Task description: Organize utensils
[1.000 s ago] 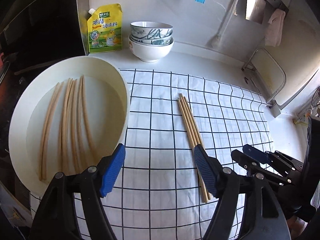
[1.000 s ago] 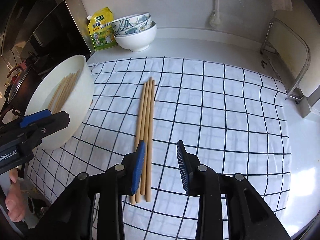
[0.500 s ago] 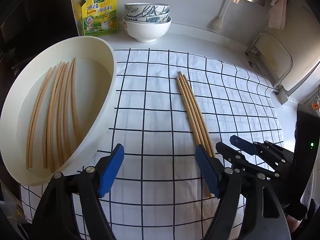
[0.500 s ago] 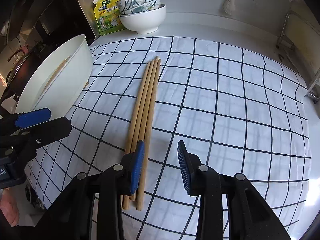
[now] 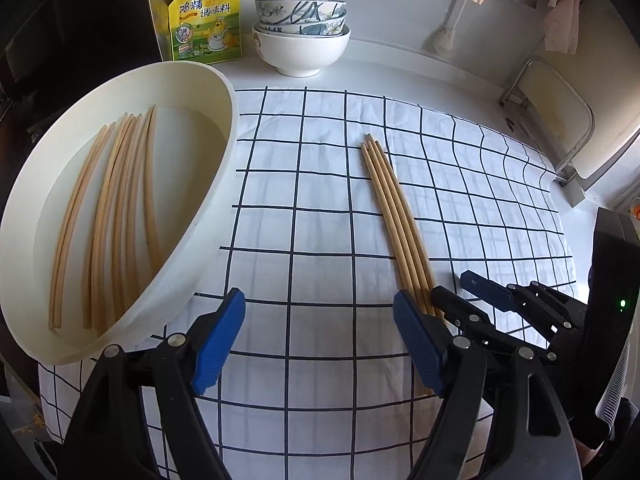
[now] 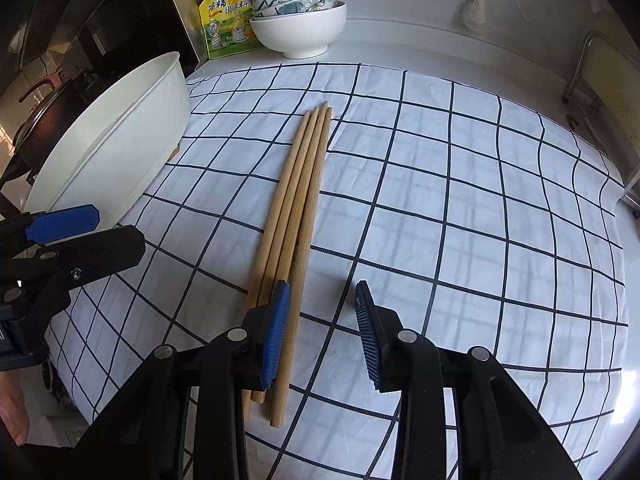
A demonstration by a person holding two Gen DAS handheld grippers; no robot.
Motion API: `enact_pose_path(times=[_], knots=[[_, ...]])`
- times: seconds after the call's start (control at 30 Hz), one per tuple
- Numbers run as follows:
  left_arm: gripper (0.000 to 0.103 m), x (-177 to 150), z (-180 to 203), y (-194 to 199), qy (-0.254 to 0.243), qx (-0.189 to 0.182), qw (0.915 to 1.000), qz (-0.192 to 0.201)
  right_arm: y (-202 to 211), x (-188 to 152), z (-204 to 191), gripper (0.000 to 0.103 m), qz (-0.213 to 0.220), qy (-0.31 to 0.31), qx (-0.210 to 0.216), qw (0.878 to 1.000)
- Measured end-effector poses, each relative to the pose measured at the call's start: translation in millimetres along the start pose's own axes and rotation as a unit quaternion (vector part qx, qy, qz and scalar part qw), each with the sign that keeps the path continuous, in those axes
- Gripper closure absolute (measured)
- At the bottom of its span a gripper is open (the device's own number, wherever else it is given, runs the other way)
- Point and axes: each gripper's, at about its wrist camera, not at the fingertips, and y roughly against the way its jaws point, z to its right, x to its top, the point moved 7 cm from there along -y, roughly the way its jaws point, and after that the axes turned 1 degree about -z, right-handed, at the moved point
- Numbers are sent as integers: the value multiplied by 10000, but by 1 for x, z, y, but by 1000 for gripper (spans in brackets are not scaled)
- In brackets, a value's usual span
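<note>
The right hand-held gripper [image 6: 320,332] is hanging half spread and empty at the near ends of the chopsticks [image 6: 298,216]. Only the outer stick is lying between its pads, so closing here may be catching one and scattering the rest. The left hand-held gripper [image 5: 316,340] is standing wide and empty. The basin [image 5: 224,184] is crowding its left side; the cloth [image 6: 460,208] ahead is giving free room.

A checked cloth [image 5: 320,240] covers the counter [image 5: 400,64], with four chopsticks [image 5: 396,216] lying side by side at frame centre. At left sits a basin [image 5: 200,240] (more chopsticks [image 5: 116,216] inside); stacked bowls [image 5: 302,40] and a pouch [image 5: 206,16] stand upper left, behind the cloth.
</note>
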Motion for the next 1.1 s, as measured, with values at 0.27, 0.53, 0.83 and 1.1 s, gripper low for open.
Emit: enact_pose_path(times=[0.27, 0.53, 0.83, 1.1], knots=[[28, 0, 2, -2, -19, 12, 10000, -16, -2, -3, -5, 92, 18, 240, -90, 9997], [28, -5, 13, -5, -89, -4, 10000, -1, 1, -6, 6, 97, 66, 124, -21, 9999], [27, -9, 33, -24, -262, -58, 9996, -67, 10, -16, 33, 97, 93, -230, -86, 9997], [27, -9, 31, -52, -17, 62, 9996, -272, 19, -26, 49, 97, 108, -441, -150, 9989]])
